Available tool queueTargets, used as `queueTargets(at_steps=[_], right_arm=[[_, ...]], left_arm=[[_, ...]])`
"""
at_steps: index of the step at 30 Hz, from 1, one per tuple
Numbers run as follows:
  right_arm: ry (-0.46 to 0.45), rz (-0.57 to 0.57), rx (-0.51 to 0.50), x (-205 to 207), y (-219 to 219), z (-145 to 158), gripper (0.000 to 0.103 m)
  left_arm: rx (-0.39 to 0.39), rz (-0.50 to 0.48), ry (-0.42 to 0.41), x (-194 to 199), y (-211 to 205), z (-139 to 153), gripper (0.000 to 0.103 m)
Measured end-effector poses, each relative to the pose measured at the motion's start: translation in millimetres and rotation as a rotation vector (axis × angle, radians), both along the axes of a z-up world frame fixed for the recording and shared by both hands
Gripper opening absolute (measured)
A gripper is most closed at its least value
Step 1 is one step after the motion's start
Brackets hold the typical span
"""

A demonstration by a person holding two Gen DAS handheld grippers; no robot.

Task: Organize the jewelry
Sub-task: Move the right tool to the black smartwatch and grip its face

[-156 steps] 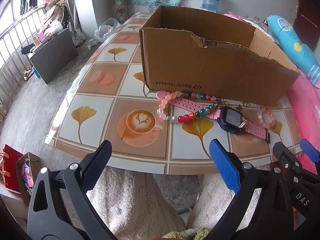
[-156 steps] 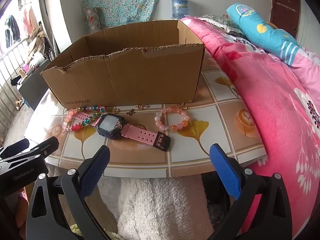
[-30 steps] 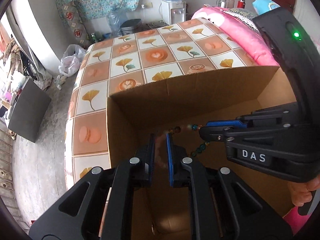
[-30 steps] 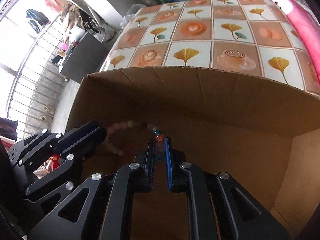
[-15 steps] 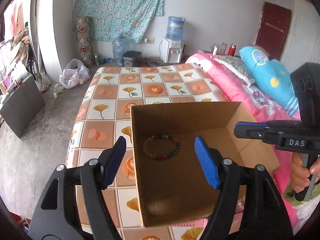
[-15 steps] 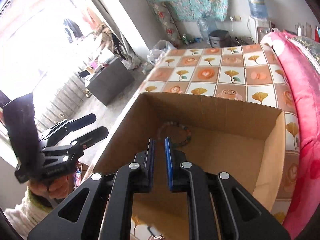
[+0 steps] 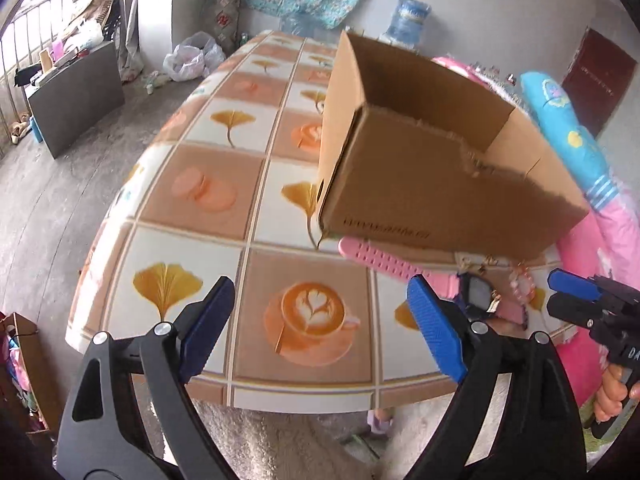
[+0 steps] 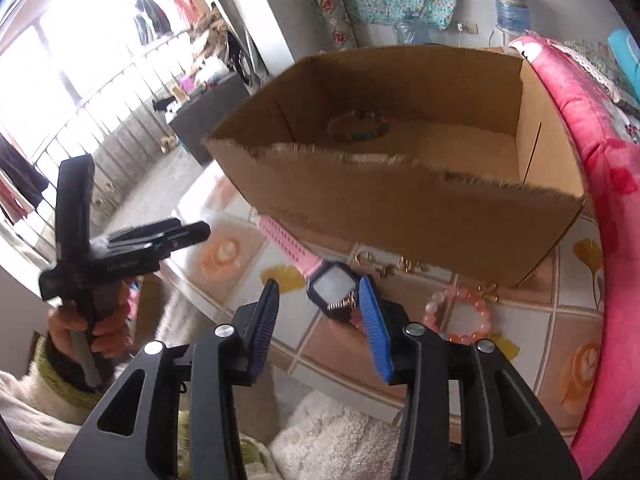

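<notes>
The tabletop [image 7: 208,192], covered in a tiled leaf-and-coffee print, carries everything, with a pink bed [image 8: 592,152] hard against its right side. On it sits an open cardboard box [image 8: 400,204], its top torn away, probably so pieces can be dropped in from above; it serves as the collecting place. Just in front of the box's near wall lies a pink-strapped watch [image 8: 334,284], one strap end touching or tucked under the box's corner, and to its right a pink bead bracelet [image 8: 460,316], with a few small gold pieces [image 8: 408,266] strung along the foot of the box. These loose items seem to be what is left to put away. The left gripper [image 7: 320,316] hangs low over the near edge with its fingers spread wide and empty. The right gripper [image 8: 320,316] has its fingers apart too, holding nothing, pointed at the watch face as if lining up on it. Only the right wrist view looks over the torn rim and shows a multicoloured bead bracelet [image 8: 358,126] resting on the box floor near the far wall; the left wrist view shows only the box's outer walls and part of its inner walls.
</notes>
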State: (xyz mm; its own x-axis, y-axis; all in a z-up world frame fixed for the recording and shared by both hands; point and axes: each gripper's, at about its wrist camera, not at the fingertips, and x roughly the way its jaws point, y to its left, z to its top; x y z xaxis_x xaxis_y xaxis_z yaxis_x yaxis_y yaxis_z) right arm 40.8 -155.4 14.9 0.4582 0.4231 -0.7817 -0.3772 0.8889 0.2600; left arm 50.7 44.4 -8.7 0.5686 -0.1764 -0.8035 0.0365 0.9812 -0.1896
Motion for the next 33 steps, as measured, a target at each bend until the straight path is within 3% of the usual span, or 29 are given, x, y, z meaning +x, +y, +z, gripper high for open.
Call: queueTargets(at_steps=[3, 6, 12, 16, 22, 33], right_arm=[[-0.065, 0.051, -0.17, -12, 27, -15, 0.054], [-0.125, 0.078, -0.239, -16, 37, -16, 0.055], [-0.079, 0.008, -0.166, 2, 27, -22, 0.054], [-0.058, -0.017, -0.138, 6, 26, -30, 0.04], [-0.045, -0.027, -0.141, 14, 30, -39, 0.025], [-0.018, -0.048, -0.166, 16, 29, -43, 0.019]], left_arm=[[0.072, -0.018, 0.023, -2, -8, -16, 0.084], [0.124, -0.03, 0.038, -1, -13, -23, 0.084], [0.181, -0.022, 0.05, 0, -19, -34, 0.086], [0.217, -0.03, 0.028, -1, -23, -36, 0.09], [0.209, -0.037, 0.022, 1, -23, -36, 0.092], [0.208, -0.038, 0.017, 5, -21, -37, 0.093]])
